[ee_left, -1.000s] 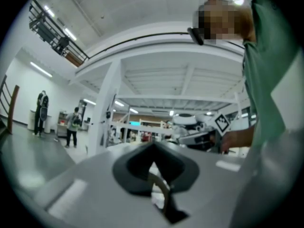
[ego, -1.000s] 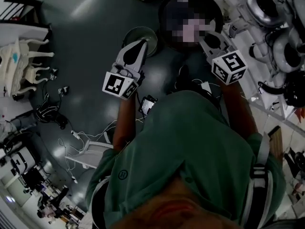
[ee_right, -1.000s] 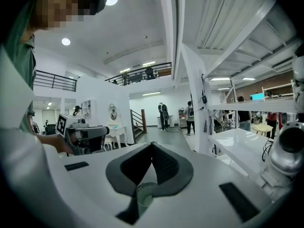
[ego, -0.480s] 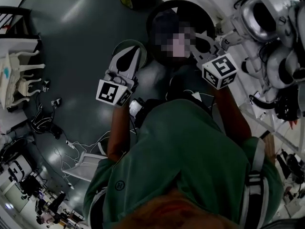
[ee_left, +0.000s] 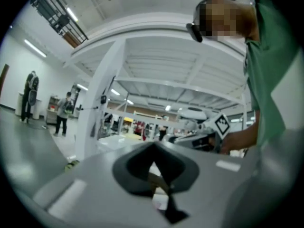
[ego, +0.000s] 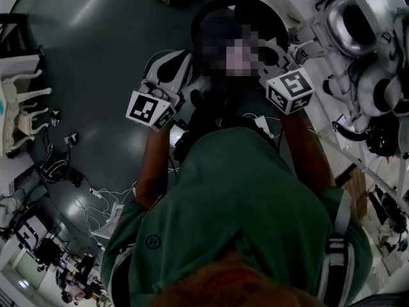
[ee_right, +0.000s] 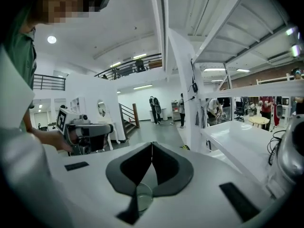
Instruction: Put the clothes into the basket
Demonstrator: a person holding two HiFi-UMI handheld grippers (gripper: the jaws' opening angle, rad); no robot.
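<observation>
As jaws meet, left hand-held gripper (ee_left: 153, 147), right hand-held gripper (ee_right: 152, 145), dark container (ego: 208, 10) between.

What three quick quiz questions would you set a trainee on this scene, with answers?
1. True or false: the left gripper holds a garment.
2. The jaws of the right gripper are: A wide apart, B together with nothing between them, C closed on a cup.
3. Fill in: the person's shirt is ___.
Key: 1 false; 2 B; 3 green.
</observation>
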